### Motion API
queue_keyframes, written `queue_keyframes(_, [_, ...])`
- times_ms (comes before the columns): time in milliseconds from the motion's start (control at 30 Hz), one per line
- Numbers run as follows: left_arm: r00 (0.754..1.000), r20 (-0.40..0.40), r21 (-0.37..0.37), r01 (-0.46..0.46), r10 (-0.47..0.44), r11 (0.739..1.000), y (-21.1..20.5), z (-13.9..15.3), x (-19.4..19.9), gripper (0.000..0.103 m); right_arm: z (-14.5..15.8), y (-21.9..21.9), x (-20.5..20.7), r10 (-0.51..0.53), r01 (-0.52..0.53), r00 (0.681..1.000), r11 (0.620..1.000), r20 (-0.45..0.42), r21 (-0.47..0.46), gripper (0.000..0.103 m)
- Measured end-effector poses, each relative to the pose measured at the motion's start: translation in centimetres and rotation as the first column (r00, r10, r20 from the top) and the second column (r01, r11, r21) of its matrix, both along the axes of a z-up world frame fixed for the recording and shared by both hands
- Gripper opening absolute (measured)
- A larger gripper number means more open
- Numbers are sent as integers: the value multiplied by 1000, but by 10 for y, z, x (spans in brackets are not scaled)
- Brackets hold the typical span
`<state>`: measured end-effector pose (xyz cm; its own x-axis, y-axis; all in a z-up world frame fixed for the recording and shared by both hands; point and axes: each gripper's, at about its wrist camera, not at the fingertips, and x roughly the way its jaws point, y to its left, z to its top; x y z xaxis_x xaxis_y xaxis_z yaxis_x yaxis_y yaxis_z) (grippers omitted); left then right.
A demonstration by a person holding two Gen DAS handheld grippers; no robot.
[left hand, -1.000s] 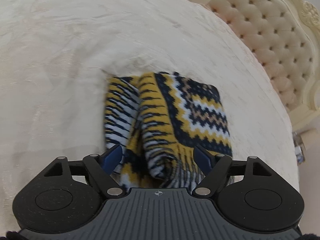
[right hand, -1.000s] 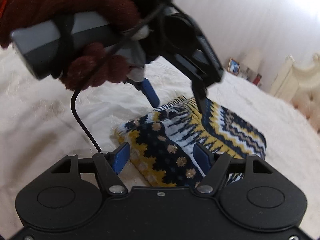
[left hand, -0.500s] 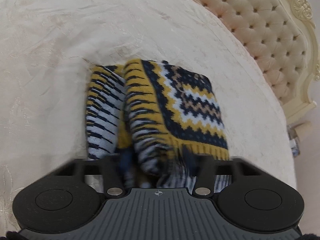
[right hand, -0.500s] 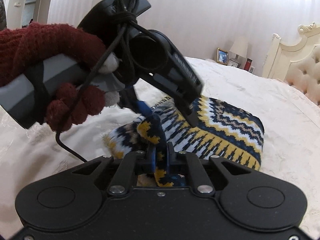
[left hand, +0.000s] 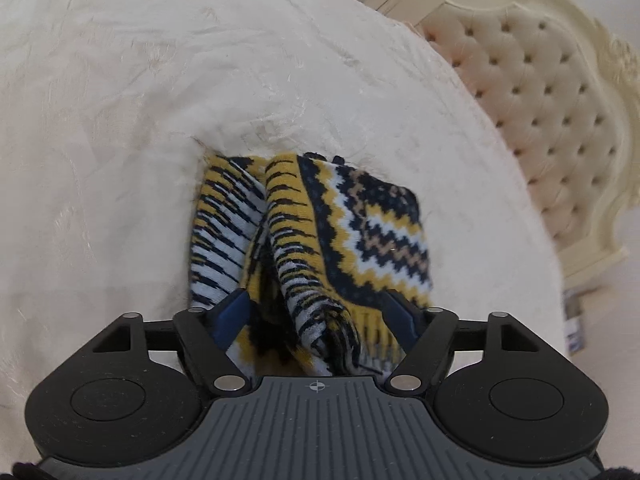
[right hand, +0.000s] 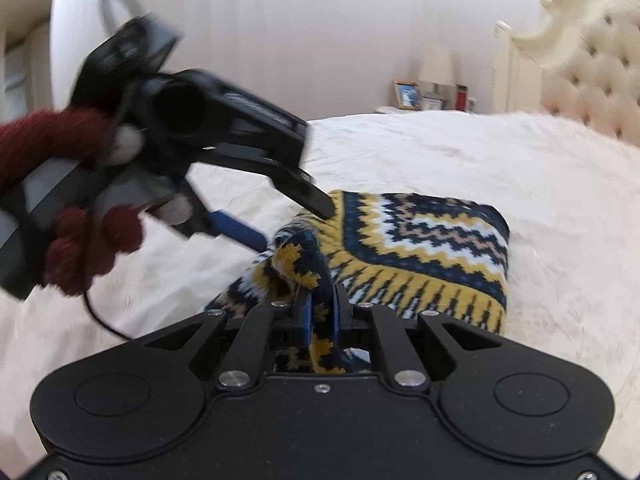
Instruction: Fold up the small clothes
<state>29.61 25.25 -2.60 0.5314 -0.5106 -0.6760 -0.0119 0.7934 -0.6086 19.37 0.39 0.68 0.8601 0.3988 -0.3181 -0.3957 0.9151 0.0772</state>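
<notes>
A small knitted garment point(left hand: 360, 232) in yellow, navy and white zigzag lies partly folded on the cream bedspread point(left hand: 160, 80). My left gripper point(left hand: 316, 308) is open, its blue-padded fingers either side of the garment's raised near fold. In the right wrist view the garment point(right hand: 420, 240) lies ahead, and my right gripper point(right hand: 322, 308) is shut on a bunched-up edge of it. The left gripper point(right hand: 296, 216) shows there from the side, held by a hand in a dark red glove point(right hand: 80, 240), fingers spread over the garment's left part.
A cream tufted headboard point(left hand: 560, 120) stands to the right of the bed. A bedside table with a lamp point(right hand: 436, 68), a photo frame and small items stands at the back. A black cable point(right hand: 100, 312) hangs from the left gripper.
My right gripper closed on the garment's edge and has lifted it. My left gripper, blurred half a second ago, now has its jaws open around the near fold.
</notes>
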Motion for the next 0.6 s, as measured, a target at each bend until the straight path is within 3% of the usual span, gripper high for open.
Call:
queue_keyframes(133, [998, -49, -60, 31, -34, 998, -7, -11, 5, 74, -1, 0, -1, 8, -8, 1000, 1000, 6, -14, 15])
queue_keyframes(433, [995, -74, -66, 62, -67, 996, -26, -32, 9, 72, -7, 10, -5, 49, -49, 999, 998, 0, -43, 15])
queue_keyframes(467, [996, -73, -71, 53, -58, 996, -26, -38, 9, 67, -8, 13, -6, 56, -56, 998, 997, 4, -59, 15])
queue_keyframes(533, [998, -44, -73, 36, -39, 997, -23, -42, 7, 41, -11, 19, -8, 71, -70, 997, 993, 9, -90, 15])
queue_keyframes(567, [999, -27, -59, 24, -26, 998, -22, -42, 5, 22, -12, 22, -8, 77, -75, 997, 992, 10, -103, 15])
queue_keyframes(600, [1000, -8, -50, 21, -22, 999, -21, -40, 3, 20, -13, 24, -9, 82, -80, 997, 990, 12, -113, 15])
